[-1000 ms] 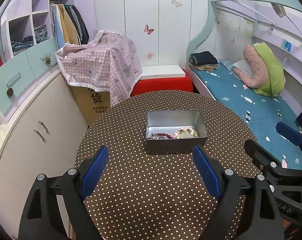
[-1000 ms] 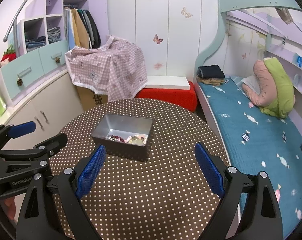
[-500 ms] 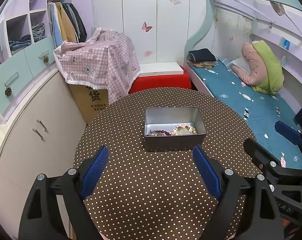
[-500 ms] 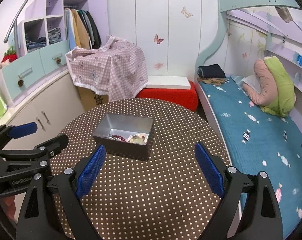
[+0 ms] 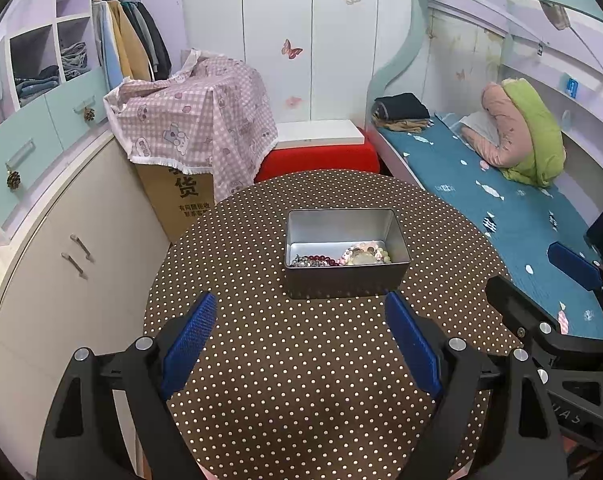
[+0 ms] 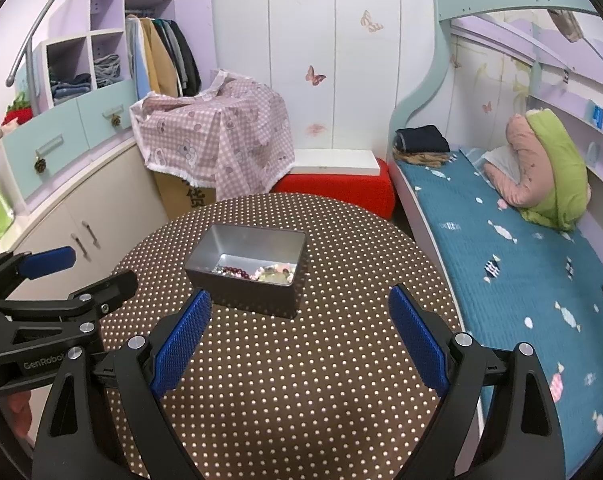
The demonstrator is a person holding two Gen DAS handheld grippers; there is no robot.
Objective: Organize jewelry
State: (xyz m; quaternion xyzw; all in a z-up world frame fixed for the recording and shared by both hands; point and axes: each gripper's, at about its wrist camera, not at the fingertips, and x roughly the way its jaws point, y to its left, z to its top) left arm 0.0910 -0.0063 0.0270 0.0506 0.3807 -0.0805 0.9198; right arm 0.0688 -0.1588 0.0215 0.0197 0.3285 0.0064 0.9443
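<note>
A grey metal tin (image 5: 343, 278) stands on the round brown polka-dot table (image 5: 301, 380). Inside it lies a heap of jewelry (image 5: 341, 257): dark red beads, silver pieces and pale pink and cream beads. My left gripper (image 5: 301, 344) is open and empty, a little short of the tin. My right gripper (image 6: 301, 332) is open and empty, to the right of the left one, with the tin (image 6: 253, 300) and its jewelry (image 6: 257, 273) ahead and slightly left. The left gripper (image 6: 57, 276) also shows at the left edge of the right wrist view.
A bed with a blue cover (image 5: 513, 216) runs along the right. A red stool (image 5: 317, 160) with a white board stands behind the table. A cardboard box under a pink checked cloth (image 5: 189, 128) and white cabinets (image 5: 73, 248) are at the left.
Both grippers have drawn back and risen slightly, so the tin looks a bit farther away. Both stay open and empty. The tin and jewelry have not moved.
</note>
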